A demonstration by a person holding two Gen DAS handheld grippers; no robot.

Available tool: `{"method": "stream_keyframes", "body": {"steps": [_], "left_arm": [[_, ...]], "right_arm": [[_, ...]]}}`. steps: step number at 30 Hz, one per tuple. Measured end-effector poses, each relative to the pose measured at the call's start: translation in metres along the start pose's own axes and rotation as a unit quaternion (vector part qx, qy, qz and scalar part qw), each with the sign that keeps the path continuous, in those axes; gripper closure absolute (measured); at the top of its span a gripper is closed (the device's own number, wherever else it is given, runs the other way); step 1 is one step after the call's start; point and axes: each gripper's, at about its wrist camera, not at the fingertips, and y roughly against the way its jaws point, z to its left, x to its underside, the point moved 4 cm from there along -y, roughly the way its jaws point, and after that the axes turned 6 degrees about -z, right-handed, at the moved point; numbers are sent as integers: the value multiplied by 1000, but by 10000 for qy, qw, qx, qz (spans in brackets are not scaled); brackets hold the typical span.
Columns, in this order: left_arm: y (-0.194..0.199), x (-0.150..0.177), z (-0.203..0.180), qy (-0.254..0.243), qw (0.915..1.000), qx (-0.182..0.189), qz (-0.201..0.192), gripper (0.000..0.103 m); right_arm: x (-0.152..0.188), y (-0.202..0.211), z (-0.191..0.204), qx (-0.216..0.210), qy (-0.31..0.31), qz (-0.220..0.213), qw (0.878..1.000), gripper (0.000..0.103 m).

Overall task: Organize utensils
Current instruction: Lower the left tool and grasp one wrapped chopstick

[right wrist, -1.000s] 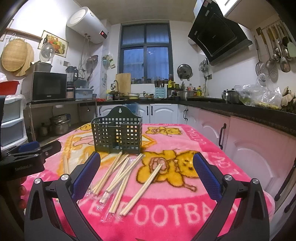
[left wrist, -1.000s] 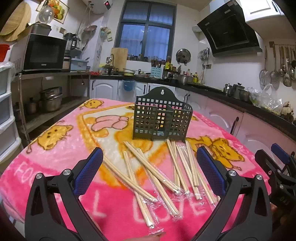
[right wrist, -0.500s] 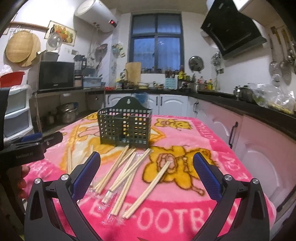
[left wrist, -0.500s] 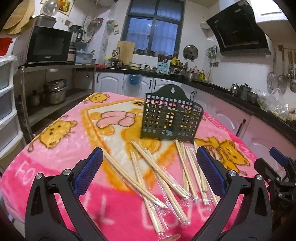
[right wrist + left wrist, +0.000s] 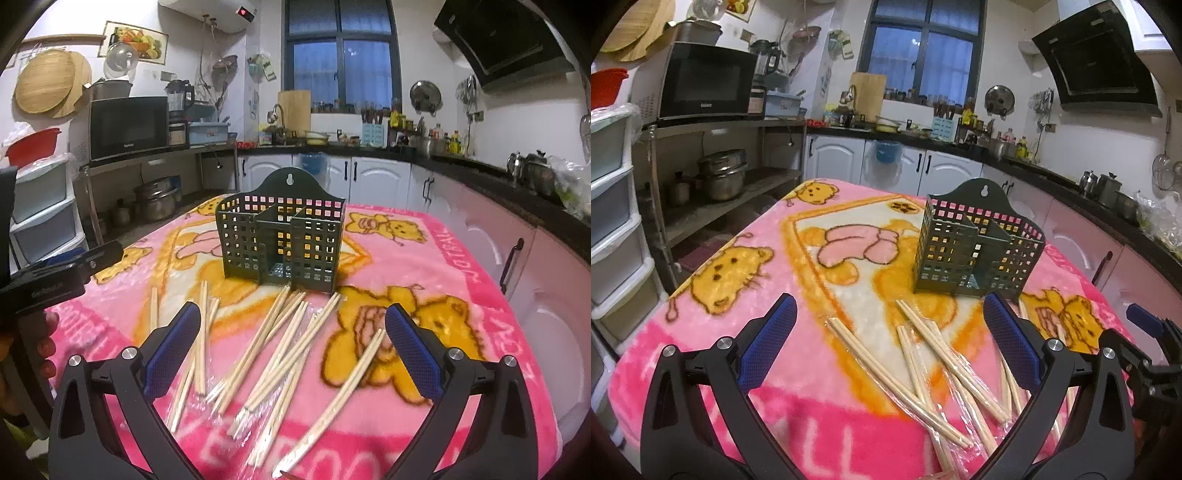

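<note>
- Both grippers had edged closer to the table since a moment earlier, the chopsticks [image 5: 291,354] and the basket [image 5: 280,243] looming larger.
- Wrapped chopsticks lay scattered just before the upright basket; none was inside yet.
- Left gripper [image 5: 890,347] and right gripper [image 5: 291,345] hovered with fingers spread wide, holding nothing.
- Slippery wrappers overlapped, so a pinch might have dragged neighbours or slipped.
- Soft blanket [image 5: 480,295] might have snagged the tips.
- Nothing blocked the basket; microwave [image 5: 127,125] and cabinets stood well apart.

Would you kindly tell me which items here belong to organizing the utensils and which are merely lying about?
Job items: wrapped chopsticks, green holder basket, left gripper, right gripper.

Lying about: microwave, cutting board, steel pots, pink blanket.
</note>
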Motion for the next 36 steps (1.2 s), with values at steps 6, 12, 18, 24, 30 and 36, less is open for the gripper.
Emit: {"method": "stream_keyframes", "body": {"steps": [6,12,18,24,30,36], "left_arm": [[-21,-7,2,-157,9993,110,335,10],[-43,-15,-5,-312,9974,241,604,9],[-73,-13,-7,-190,9929,362,1120,10],[-97,2,10,24,9843,169,1759,10],[-105,12,39,427,9753,45,2166,11],[-111,22,45,706,9641,239,2548,30]], "right_arm": [[-14,-27,-15,102,-82,228,9997,6],[-23,-51,-31,198,-134,433,9988,6],[-23,-79,-50,393,-202,749,9962,6],[-13,-110,-61,229,-484,1309,9899,6],[-1,-135,-65,19,-602,1845,9810,28],[6,-150,-62,-285,-751,2120,9740,47]]}}
